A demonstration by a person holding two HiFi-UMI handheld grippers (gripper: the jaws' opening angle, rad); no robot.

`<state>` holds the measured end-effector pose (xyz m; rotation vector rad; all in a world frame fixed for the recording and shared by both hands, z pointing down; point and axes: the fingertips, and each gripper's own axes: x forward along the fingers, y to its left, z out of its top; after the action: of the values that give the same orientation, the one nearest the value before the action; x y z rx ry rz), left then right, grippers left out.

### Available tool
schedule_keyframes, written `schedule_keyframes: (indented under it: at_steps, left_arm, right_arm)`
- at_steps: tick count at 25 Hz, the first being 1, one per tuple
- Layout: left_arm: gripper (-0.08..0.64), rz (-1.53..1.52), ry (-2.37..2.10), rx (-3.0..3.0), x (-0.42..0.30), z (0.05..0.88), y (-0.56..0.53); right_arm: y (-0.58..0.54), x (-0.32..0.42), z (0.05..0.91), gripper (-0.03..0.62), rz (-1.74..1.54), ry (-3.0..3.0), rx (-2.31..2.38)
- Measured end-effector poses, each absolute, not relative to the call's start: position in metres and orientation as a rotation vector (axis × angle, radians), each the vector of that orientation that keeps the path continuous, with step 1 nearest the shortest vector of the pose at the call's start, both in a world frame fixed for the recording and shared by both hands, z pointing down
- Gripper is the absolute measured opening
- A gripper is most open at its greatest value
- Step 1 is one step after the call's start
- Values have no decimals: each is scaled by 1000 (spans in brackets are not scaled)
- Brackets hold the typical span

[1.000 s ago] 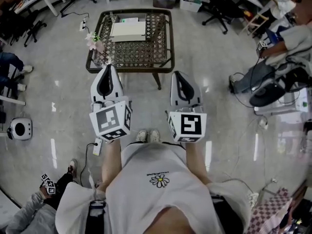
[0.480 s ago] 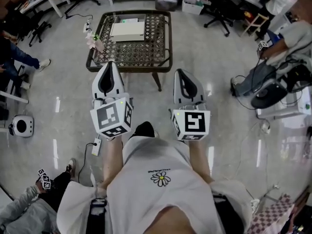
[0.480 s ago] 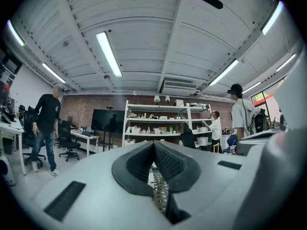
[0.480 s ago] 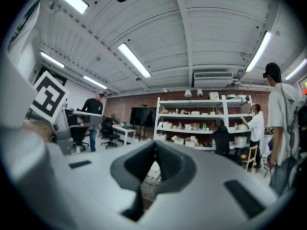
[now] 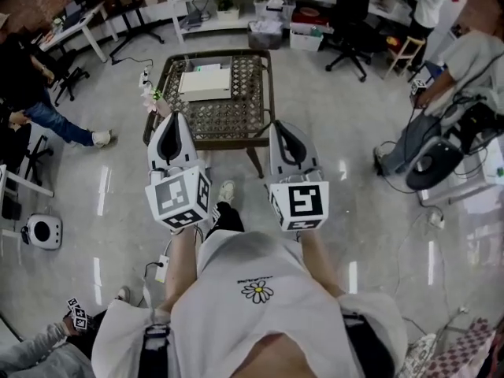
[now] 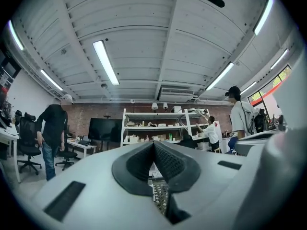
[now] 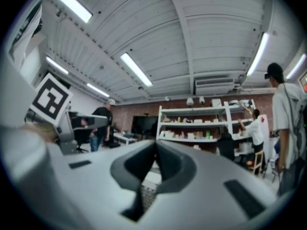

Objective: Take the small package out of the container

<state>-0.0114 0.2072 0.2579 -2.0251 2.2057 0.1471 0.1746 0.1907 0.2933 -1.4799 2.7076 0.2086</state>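
Observation:
A flat white container [image 5: 205, 84] lies on the far part of a wicker-topped low table [image 5: 253, 101] ahead of me. No small package shows; the box looks closed from above. My left gripper [image 5: 170, 120] hovers just short of the table's near edge, jaws shut and empty. My right gripper [image 5: 284, 126] is beside it at the same height, over the table's near right corner, jaws also shut with nothing between them. Both point level toward the back of the room, the left gripper [image 6: 154, 143] and the right gripper [image 7: 155, 145] with tips pressed together.
Pink flowers [image 5: 150, 93] sit at the table's left corner. A power strip and cable [image 5: 163, 268] lie on the floor by my feet. People stand around: a person [image 5: 35, 93] at left, a person [image 5: 465, 61] at right. Shelves [image 6: 160, 128] line the far wall.
I have stepped forward: the table is now closer under the grippers. Both grippers stay shut and side by side. The person at left has moved into fuller view.

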Motion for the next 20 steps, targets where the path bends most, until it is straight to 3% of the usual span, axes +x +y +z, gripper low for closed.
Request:
schedule_keyframes:
  at_steps: [10,20]
  left_arm:
    - [26,279,2143,-2053,-25,239,162]
    - [26,226,2186,-2077,-66,270,101]
  right_arm:
    - [154,164,265,31,337,2608,-1446]
    - [95,116,309,31,221,2713,-1458]
